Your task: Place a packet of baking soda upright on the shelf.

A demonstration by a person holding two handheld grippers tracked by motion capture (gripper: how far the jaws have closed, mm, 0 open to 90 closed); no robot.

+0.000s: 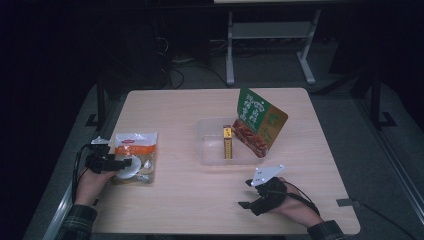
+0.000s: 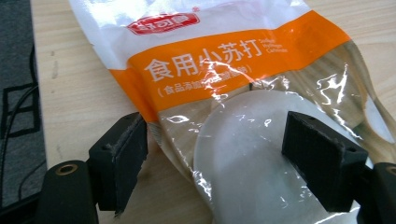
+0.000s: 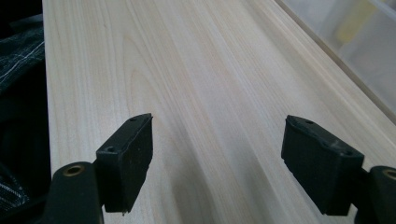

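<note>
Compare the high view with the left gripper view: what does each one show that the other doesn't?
High view alone: the clear plastic bin holding a yellow box, with a green and red snack bag leaning in it, and the right tongs open over bare wood.

Left gripper view alone: the orange band's white Chinese lettering, the red logo and glare on the plastic.

Both: the baking soda bag, the left tongs open around its lower end, and the wooden table.
</note>
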